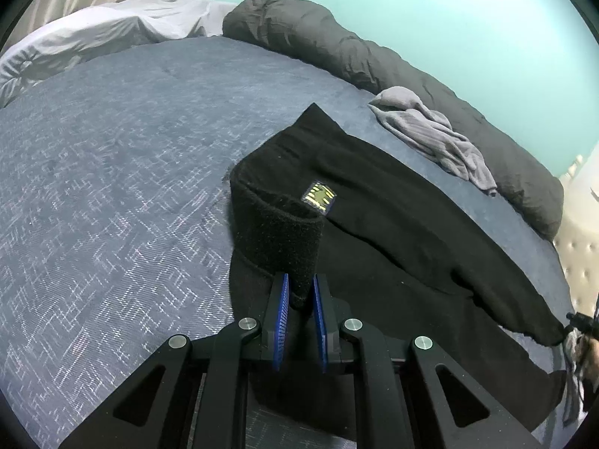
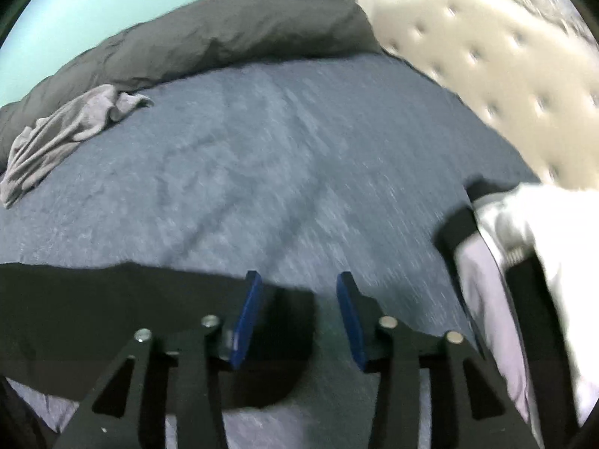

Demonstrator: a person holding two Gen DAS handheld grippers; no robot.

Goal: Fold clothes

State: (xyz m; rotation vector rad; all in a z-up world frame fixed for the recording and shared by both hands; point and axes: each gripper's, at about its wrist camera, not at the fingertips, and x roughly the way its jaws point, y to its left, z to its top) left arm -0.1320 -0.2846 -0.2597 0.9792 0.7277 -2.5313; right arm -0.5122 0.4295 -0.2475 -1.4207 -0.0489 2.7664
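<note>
**Black garment pinched at one end, loose at the other**

The black garment (image 1: 374,224) lies stretched across the blue-grey bedspread (image 1: 112,187), and one thick, cuffed end of it stands up between the blue pads of the left gripper (image 1: 301,295), which are closed on the cloth. From that pinch the fabric runs forward and to the right of the claw, a small yellow label (image 1: 319,195) showing just ahead of the grip. Its far tip reaches the right edge of the left wrist view, where something dark meets it; what that is cannot be told.

The right gripper (image 2: 299,310) hangs low over the bed with its fingers apart and nothing between them. A rounded end of the same black cloth lies right under and to the left of its left pad; the view is blurred, so touching or just above cannot be settled.

Farther out, a crumpled grey garment (image 1: 434,134) lies ahead and to the right of the left claw, against a rolled dark grey duvet (image 1: 337,37). A white piece with black bands (image 2: 524,262) sits to the right of the right claw.

The step in hand looks like a fold of the black piece, its lifted end ready to be carried over the rest. That would call for the left grip to hold firm, and for the right claw to take or pin the other end so the cloth lies flat and the edges meet.
</note>
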